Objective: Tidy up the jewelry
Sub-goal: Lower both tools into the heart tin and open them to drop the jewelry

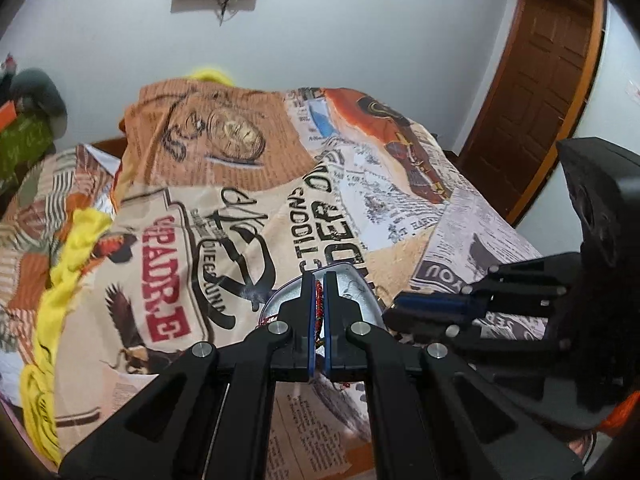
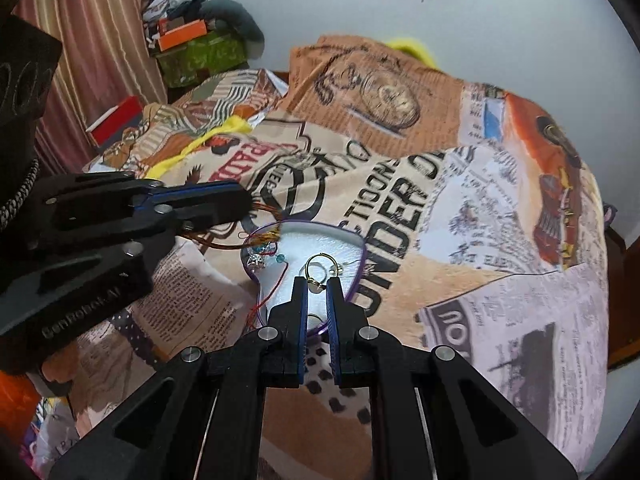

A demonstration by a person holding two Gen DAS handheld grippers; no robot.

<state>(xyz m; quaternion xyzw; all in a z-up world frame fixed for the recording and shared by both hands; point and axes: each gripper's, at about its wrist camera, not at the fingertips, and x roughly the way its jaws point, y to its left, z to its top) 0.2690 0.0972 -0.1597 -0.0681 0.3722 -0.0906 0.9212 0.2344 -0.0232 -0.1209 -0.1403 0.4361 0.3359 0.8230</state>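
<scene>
A: Report the left claw (image 1: 319, 280).

B: Its blue-padded fingers (image 1: 309, 304) are drawn in to a narrow gap and pinch a red beaded bracelet (image 1: 319, 300) between them. In the right wrist view the same claw (image 2: 244, 200) reaches in from the left, and thin red-brown strands (image 2: 224, 242) trail from its tips down to the tray.

A: Report the right claw (image 2: 318, 286).

B: Its fingers (image 2: 301, 304) stand narrowly apart, tips low over the near part of the tray. A gold ring (image 2: 320, 266) lies just past the tips. Whether the pads touch any piece cannot be determined. In the left wrist view this claw (image 1: 400, 308) lies to the right of the tray, fingers pressed close together.

A: Location of the jewelry?

B: It lies in a shallow heart-shaped tray (image 2: 344, 246) with a silver floor and purple rim. A cluster of teal beads and silver charms (image 2: 262, 254) sits at the tray's left edge, with a red cord (image 2: 276, 284) running along the left rim. A second small ring (image 2: 314, 317) shows between the right claw's fingers, nearer the camera.

A: What carries the tray?

B: A bed covered by a newspaper-print bedsheet (image 2: 500, 240). A yellow cloth (image 1: 68, 264) lies along the bed's left side. A brown wooden door (image 1: 536, 92) stands at the right, in the white wall.
</scene>
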